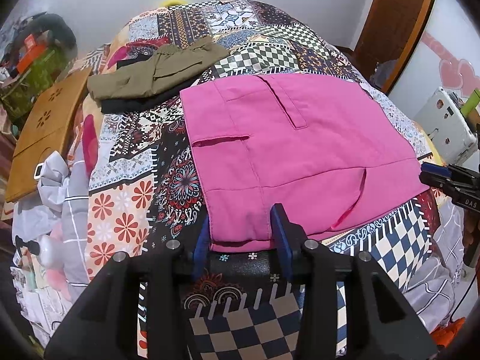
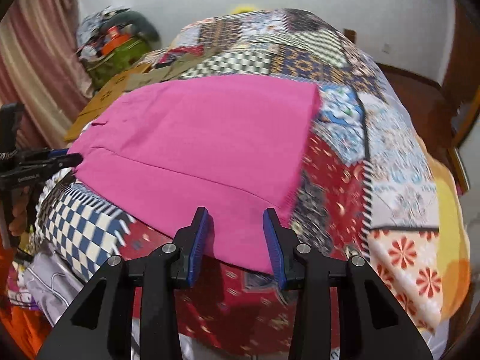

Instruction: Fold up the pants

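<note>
The pink pants (image 1: pixel 300 150) lie folded flat in a broad rectangle on the patchwork bed cover (image 1: pixel 126 210). My left gripper (image 1: pixel 243 232) straddles their near left corner; its blue pads stand apart with flat cloth between them, not pinched. In the right wrist view the pants (image 2: pixel 204 138) are motion-blurred, and my right gripper (image 2: pixel 238 238) stands open over their near right edge, cloth lying between the fingers. Each gripper shows in the other's view: the right one (image 1: pixel 435 177) by the pants' right corner, the left one (image 2: pixel 72 159) at their left corner.
An olive garment (image 1: pixel 156 72) lies folded on a black one (image 1: pixel 135 105) at the far left of the bed. A wooden board (image 1: pixel 45 126) and grey checked bedding (image 1: pixel 60 198) sit at the left edge. A white box (image 1: pixel 447 129) and a wooden door (image 1: pixel 399 21) stand right.
</note>
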Demonstrator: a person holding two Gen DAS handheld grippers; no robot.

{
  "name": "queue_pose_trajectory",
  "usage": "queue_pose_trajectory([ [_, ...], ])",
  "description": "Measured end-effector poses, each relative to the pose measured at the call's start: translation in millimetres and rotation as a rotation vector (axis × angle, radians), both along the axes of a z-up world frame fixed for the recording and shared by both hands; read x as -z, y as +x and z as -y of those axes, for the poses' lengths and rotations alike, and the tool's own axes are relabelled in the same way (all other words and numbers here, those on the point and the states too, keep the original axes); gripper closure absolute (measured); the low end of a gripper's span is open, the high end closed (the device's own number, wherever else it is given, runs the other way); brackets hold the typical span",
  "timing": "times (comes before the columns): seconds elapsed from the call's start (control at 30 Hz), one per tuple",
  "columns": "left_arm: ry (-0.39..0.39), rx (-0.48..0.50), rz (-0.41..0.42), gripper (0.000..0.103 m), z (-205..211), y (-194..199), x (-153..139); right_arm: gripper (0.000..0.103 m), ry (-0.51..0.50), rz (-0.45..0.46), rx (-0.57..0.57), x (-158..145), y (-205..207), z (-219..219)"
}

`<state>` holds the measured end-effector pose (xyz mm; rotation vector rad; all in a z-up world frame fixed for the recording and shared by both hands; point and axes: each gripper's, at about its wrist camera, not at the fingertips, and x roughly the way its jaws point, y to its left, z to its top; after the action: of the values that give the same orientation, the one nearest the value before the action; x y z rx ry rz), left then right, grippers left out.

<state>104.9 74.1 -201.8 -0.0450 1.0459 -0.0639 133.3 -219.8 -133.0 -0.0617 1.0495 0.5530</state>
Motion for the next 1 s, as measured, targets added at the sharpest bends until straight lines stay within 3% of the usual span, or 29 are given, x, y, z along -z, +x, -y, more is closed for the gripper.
queue_pose_trajectory([
  [0.17,0.009,0.017,0.004,0.059,-1.2,1.0,-11.5,0.065,0.030,-0.044,0.038,-0.7,3.2,12.9],
  [0.53,0.035,-0.076,0.074,0.052,-32.2,47.9,-44.2,0.061,0.057,0.055,0.058,-34.2,39.7,16.1],
  [0.73,0.012,-0.152,0.047,0.051,-57.0,99.2,-32.9,0.061,0.077,0.083,0.085,-36.6,80.5,12.9],
  [1.0,-0.069,-0.174,-0.026,0.051,-66.6,142.8,-4.1,0.061,0.066,0.066,0.120,-18.4,141.0,6.7],
])
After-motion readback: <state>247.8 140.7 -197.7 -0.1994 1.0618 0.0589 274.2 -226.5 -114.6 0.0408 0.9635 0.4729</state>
